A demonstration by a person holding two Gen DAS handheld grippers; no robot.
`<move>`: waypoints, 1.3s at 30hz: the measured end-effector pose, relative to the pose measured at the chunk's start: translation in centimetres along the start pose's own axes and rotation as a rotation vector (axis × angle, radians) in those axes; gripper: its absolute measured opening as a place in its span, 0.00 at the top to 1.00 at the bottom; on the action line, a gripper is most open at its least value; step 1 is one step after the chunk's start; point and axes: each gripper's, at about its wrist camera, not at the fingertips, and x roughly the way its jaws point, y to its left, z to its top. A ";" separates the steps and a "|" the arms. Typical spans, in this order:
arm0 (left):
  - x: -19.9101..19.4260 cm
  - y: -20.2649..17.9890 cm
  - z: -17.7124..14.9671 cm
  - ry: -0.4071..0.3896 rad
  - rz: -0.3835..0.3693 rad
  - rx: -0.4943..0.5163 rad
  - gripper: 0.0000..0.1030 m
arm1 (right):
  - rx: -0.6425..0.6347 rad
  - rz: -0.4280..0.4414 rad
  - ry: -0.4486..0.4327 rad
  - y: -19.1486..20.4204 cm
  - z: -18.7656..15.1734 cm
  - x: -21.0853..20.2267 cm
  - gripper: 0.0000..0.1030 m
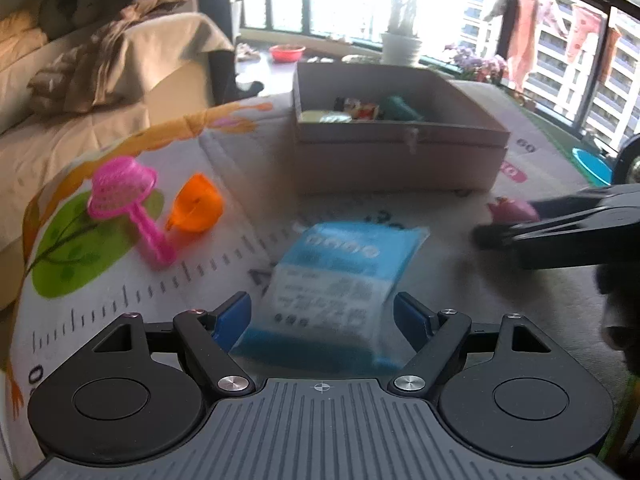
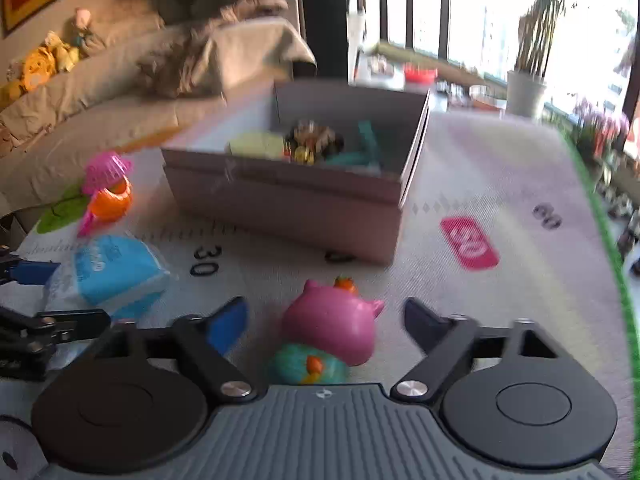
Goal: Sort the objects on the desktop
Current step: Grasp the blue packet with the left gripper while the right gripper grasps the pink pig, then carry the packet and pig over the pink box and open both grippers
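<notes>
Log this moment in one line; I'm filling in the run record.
left gripper: open, around blue tissue pack | right gripper: open, around pink toy | box: partly filled

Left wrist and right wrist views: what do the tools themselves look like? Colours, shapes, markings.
Both match. The left tool and right tool have blue finger pads on black linkage arms with silver pivot screws, round black discs either side, and a grey ribbed body bearing a small crosshair mark. No cables or sleeves visible.

Tissue pack (image 1: 334, 284) before the box (image 1: 396, 152), strainer (image 1: 124, 200) left, toy (image 2: 328, 336) right.
</notes>
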 end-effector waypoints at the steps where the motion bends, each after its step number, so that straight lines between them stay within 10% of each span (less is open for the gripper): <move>1: 0.0 -0.2 0.1 -0.007 -0.004 0.012 0.19 | 0.001 -0.008 0.015 0.1 0.0 0.3 0.36; 3: 0.5 -0.6 0.3 -0.005 0.004 0.027 0.19 | -0.025 -0.019 0.010 0.7 0.0 0.1 0.51; 14: -1.0 -1.2 0.2 -0.013 -0.010 0.077 0.42 | -0.073 0.110 0.047 1.1 0.0 -4.7 0.54; 26: -1.1 -4.4 12.4 -0.326 -0.009 0.249 0.42 | 0.005 0.063 -0.233 -2.7 4.8 -10.4 0.54; 31: 3.5 -4.7 15.5 -0.308 -0.003 0.193 0.31 | 0.007 0.013 -0.227 -3.6 5.3 -9.2 0.54; 39: 1.6 -0.4 9.1 -0.212 0.035 0.139 0.08 | 0.047 -0.021 -0.174 -5.5 6.0 -6.4 0.54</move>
